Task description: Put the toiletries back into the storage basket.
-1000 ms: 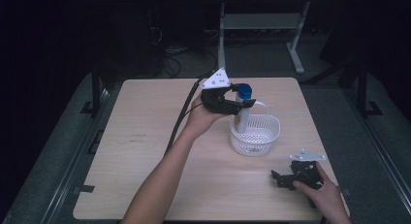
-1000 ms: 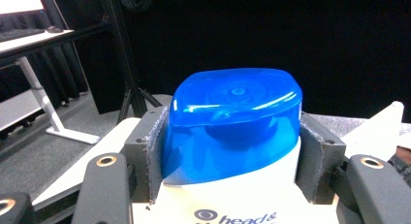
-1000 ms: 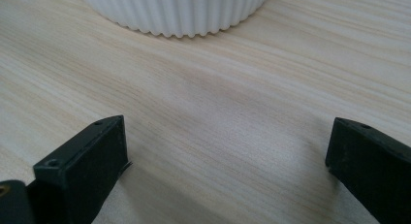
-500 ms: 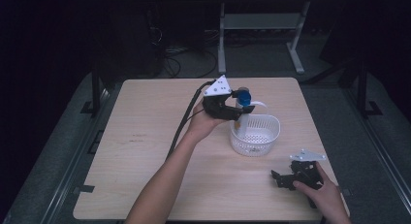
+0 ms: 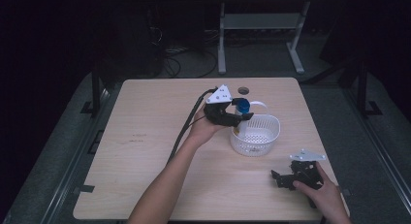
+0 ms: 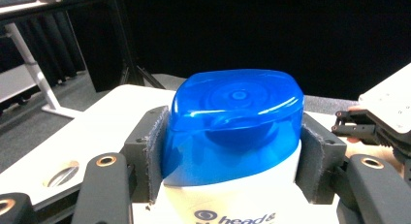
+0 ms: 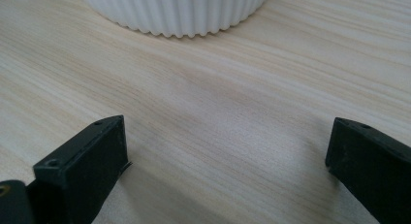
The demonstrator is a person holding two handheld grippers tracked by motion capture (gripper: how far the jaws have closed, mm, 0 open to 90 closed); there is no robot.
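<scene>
A white shampoo bottle with a blue cap [image 5: 242, 106] is held level just over the far-left rim of the white ribbed basket [image 5: 257, 149]. My left gripper [image 5: 241, 113] is shut on it. In the left gripper view, both pads [image 6: 155, 151] press the sides of the bottle [image 6: 232, 122] just under its cap. My right gripper [image 5: 279, 178] lies on the table at the front right, a hand on it. Its jaws stand wide open in the right gripper view, with bare wood between the right gripper's [image 7: 228, 170] jaws and the basket [image 7: 179, 15] ahead.
The wooden table [image 5: 145, 136] has a round cable hole [image 5: 243, 90] behind the basket. A black cable [image 5: 186, 127] trails from the left gripper along the forearm. A desk frame stands on the floor beyond the far edge. The other gripper [image 6: 373, 129] appears at the right of the left gripper view.
The left hand has sunk with the bottle toward the basket's rim. The right gripper has stayed where it was.
</scene>
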